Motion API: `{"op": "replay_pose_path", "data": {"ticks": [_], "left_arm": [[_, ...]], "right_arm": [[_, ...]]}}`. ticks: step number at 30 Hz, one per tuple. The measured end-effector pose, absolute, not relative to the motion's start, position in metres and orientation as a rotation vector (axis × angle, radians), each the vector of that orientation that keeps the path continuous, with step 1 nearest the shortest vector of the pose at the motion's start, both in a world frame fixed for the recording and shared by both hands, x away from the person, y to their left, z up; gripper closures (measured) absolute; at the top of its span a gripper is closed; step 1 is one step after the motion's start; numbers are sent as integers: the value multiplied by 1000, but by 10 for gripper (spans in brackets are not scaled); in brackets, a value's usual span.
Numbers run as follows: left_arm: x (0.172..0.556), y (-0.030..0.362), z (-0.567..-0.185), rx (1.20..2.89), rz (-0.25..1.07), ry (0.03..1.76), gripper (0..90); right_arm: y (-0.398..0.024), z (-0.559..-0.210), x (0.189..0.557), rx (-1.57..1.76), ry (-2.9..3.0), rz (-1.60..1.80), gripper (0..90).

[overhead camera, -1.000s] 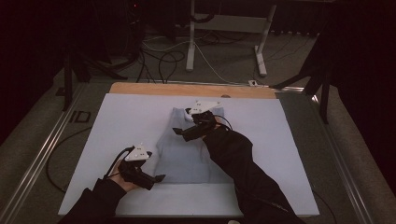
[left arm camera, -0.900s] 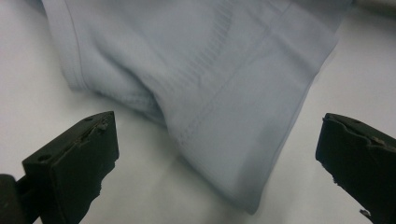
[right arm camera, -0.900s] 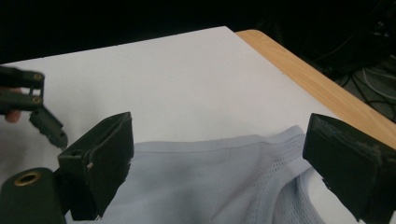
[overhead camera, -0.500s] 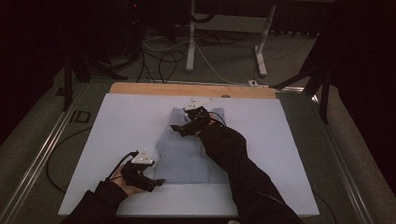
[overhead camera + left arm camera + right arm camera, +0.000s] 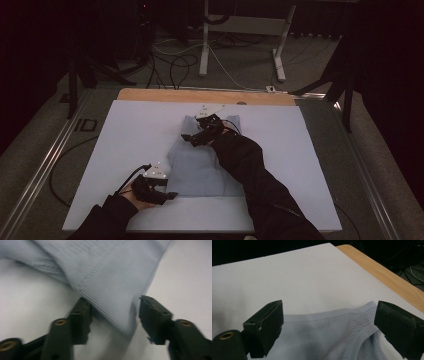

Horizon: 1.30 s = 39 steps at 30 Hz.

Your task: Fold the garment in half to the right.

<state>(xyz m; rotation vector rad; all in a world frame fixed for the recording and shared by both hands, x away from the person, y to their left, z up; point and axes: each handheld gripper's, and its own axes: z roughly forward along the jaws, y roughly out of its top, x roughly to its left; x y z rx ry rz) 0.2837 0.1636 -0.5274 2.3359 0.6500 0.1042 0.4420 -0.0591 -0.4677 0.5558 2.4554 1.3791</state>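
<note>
The right gripper (image 5: 200, 135) has shifted left over the far end of the pale blue garment (image 5: 197, 167) since a second ago; its jaws stand wide apart above the neckline, holding nothing. The left gripper (image 5: 167, 194) has stayed at the garment's near-left corner, jaws apart — the hem corner lies between them, ungripped. Judged from this, both ends are being lined up for a grasp. The garment lies flat near the middle of a white board (image 5: 120, 145) on a wooden table (image 5: 150, 95). Beyond, the dark room holds floor cables (image 5: 170, 62) and a white stand (image 5: 240, 25).
</note>
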Motion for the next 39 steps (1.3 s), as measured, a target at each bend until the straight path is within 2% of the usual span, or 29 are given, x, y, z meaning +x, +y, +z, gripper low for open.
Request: {"op": "replay_pose_path", "data": {"ticks": [3,13,39], "left_arm": [[283,161,-527,2344,113,646,573],[281,153,-526,2359,104,652,849],[281,155,-513,2263,81,670,868]], "right_arm": [[-59,-468,442,565,2454,1384,88],[-52,-468,446,553,2465,1386,88],[-21,-474,508,702,2479,1363,88]]}}
